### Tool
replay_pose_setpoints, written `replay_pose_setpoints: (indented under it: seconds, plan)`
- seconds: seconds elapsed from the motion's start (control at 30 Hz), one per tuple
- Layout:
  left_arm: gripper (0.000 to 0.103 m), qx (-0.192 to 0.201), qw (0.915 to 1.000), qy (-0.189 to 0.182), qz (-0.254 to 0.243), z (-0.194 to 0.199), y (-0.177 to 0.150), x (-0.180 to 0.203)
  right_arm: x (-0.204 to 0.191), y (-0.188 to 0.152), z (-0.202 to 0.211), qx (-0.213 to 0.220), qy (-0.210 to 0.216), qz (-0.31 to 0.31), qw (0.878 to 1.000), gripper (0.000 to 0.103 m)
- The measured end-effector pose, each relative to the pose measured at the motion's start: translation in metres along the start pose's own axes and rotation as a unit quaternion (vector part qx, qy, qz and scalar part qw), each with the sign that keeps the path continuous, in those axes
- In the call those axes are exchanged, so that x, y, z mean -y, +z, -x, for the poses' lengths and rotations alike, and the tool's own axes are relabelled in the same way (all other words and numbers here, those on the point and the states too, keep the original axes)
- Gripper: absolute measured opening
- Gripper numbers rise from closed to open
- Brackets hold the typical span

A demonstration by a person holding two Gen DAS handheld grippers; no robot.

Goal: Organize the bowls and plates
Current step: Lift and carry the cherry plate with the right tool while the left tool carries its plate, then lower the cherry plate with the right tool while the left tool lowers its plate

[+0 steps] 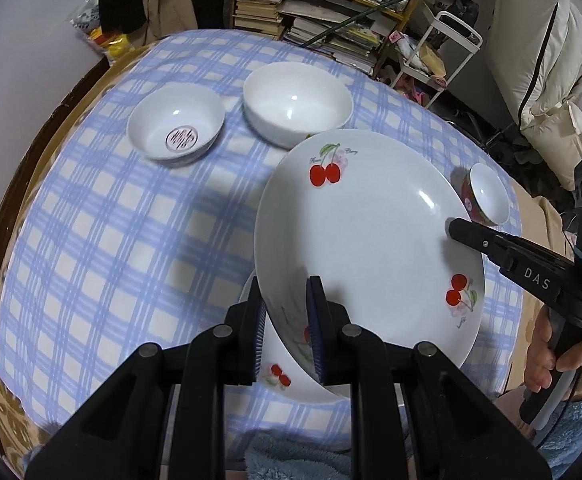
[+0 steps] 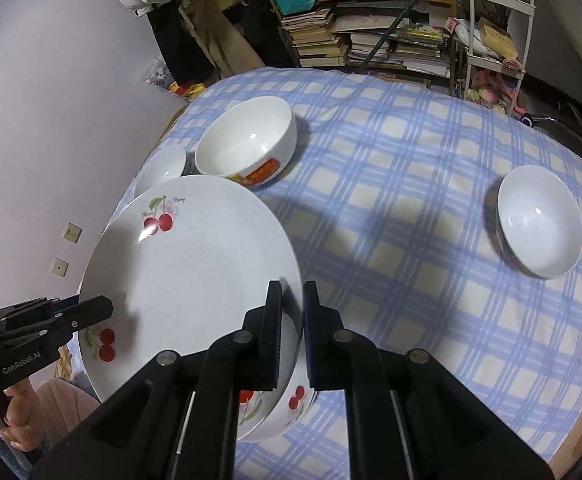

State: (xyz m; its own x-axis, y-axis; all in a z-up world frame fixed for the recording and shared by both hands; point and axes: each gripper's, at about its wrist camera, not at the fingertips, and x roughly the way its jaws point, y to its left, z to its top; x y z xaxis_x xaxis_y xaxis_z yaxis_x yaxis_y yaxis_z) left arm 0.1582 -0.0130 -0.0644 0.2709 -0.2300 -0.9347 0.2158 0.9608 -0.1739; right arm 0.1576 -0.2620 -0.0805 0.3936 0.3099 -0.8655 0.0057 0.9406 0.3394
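Left wrist view: the left gripper clamps the near rim of the cherry plate, lifted over a second plate; the right gripper, marked "DAS", pinches its far-right rim. "Cherry" is printed by the fruit.

Right wrist view: the right gripper grips the cherry plate rim; the left gripper beyond the plate reads "GenRobot.AI".

Both grippers are matte black with round silver pivot pins and ribbed blue pads; the right gripper reads "DAS" (the left gripper "GenRobot.AI"). Fuzzy blue sleeve.
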Motion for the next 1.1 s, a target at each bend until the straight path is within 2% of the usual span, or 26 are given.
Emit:
replay_pose_setpoints:
  seconds: [0.3, 0.57, 0.97, 1.1]
  plan:
    - [0.019, -0.013, 0.9999, 0.011, -0.004, -0.009, -0.026, -0.01, -0.008, -0.031, -0.007, -0.005, -0.004, -0.008, 1.0, 0.012]
    - [0.019, -0.031, 0.9994, -0.001, 0.013, -0.032, -0.049, -0.018, -0.008, -0.049, -0.019, -0.012, -0.022, -0.002, 1.0, 0.011]
    - [0.019, -0.045, 0.9987, 0.017, 0.017, -0.054, -0.063, -0.02, -0.006, -0.072, -0.042, -0.038, -0.049, 0.002, 0.998, 0.012]
    - [0.019, -0.05, 0.9984, 0.012, 0.023, -0.057, -0.063, -0.023, -0.006, -0.075, -0.049, -0.046, -0.055, 0.003, 0.997, 0.012]
